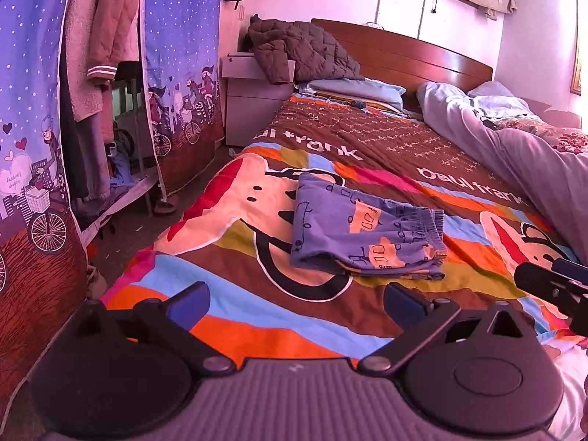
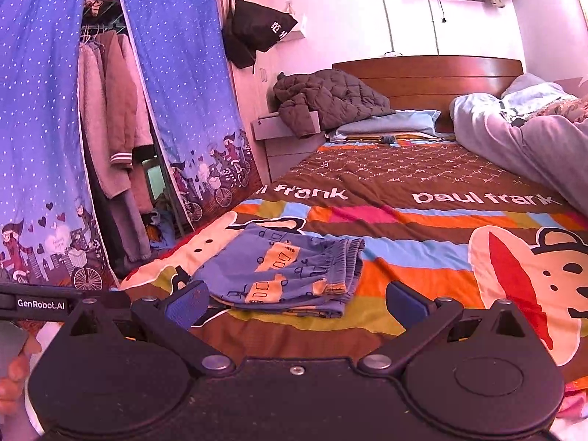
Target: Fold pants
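Observation:
A small pair of blue pants (image 1: 362, 231) with orange bus prints lies folded into a compact stack on the colourful bedspread (image 1: 235, 319); its elastic waistband faces right. It also shows in the right wrist view (image 2: 284, 272). My left gripper (image 1: 296, 301) is open and empty, hovering just in front of the pants. My right gripper (image 2: 296, 303) is open and empty, also just short of the pants' near edge. The right gripper's tip shows at the right edge of the left wrist view (image 1: 555, 286). The left gripper's body shows at the left edge of the right wrist view (image 2: 40, 305).
A rumpled grey duvet (image 1: 514, 147) and pillows (image 1: 352, 90) lie at the bed's far and right side. A dark quilted jacket (image 1: 301, 51) sits on the nightstand (image 1: 257, 110). A blue curtained wardrobe (image 1: 176, 73) with hanging clothes stands left of the bed.

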Demonstrator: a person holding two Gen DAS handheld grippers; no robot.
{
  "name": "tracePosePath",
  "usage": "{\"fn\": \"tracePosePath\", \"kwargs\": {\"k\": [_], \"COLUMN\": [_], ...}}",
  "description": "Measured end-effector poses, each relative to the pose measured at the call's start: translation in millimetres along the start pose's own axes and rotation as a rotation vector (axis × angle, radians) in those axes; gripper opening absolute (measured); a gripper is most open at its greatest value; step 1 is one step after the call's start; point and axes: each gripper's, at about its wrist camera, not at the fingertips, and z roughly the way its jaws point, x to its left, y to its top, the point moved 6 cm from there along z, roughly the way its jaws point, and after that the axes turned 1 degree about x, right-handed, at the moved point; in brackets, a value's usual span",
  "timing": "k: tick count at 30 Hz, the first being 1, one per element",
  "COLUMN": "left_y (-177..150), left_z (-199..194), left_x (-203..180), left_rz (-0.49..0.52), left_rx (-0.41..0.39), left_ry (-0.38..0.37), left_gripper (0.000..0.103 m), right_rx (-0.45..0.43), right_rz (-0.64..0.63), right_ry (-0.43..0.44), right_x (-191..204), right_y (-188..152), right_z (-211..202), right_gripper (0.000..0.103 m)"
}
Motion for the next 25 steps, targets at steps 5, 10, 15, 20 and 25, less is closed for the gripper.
{"fn": "tracePosePath", "kwargs": {"k": [5,10,15,20,25], "left_y": [0.4,0.9,1.1,1.4,4.5], "left_z": [-0.5,-0.5,1.5,3.7,5.4], "left_x": [2.9,3.7,3.7,4.7,5.0], "left_rz": [-0.007,-0.001,-0.002,0.025,0.036], "left_rx": [0.0,0.001,0.021,0.015,0.003], "left_ry": [0.002,0.008,0.025,0.075,0.096], "left_gripper": [0.103,0.103,0.103,0.103,0.103], "right_rx": [0.007,0.01,0.014,0.02,0.021], "right_rz": [0.001,0.015,0.017,0.02,0.029], "right_ry": [-0.002,-0.003,-0.001,-0.001,0.002], "right_x": [-2.1,-5.3,-6.9,-9.1,-12.6], "right_y": [-2.2,-3.2,-4.1,-6.4,-8.0], "right_z": [1.2,2.3,4.1,7.5,9.1], "right_gripper": [0.102,0.102,0.102,0.102,0.102]}}
